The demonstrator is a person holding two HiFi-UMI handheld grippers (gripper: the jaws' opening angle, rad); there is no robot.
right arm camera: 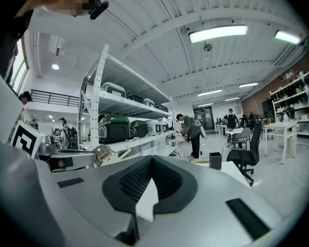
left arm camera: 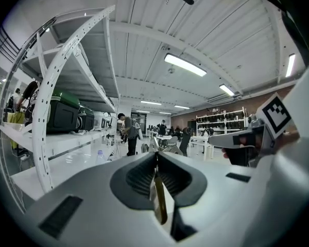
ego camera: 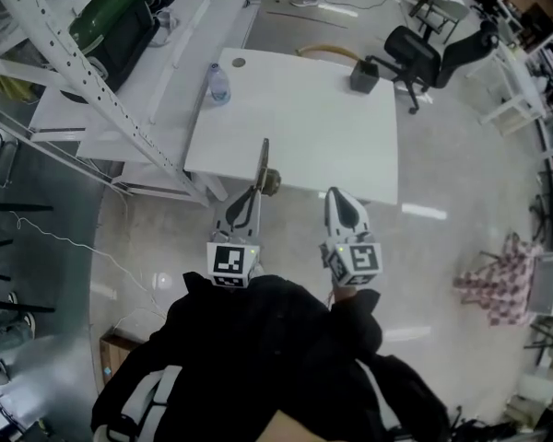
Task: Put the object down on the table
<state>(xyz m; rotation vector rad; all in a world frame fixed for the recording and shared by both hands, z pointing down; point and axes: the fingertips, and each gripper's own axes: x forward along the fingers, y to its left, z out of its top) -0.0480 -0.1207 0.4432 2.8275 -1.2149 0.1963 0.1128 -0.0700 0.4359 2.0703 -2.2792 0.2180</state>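
White table (ego camera: 304, 118), matte. Head view: left gripper (ego camera: 249, 196) holds thin flat tool (ego camera: 264, 159) above near edge, apparently not yet down; lowering + release left. Right gripper (ego camera: 337, 199) alongside.
Left gripper view: ribbed dark pads (left arm camera: 139, 176) clamped on tool (left arm camera: 158, 199), edge-on, slim, olive-brown.
Right gripper view: jaws together, nothing btwn; tool's shiny metal end (right arm camera: 100, 154) at left.

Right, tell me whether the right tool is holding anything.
No: the right tool has its jaws closed together with nothing between them.
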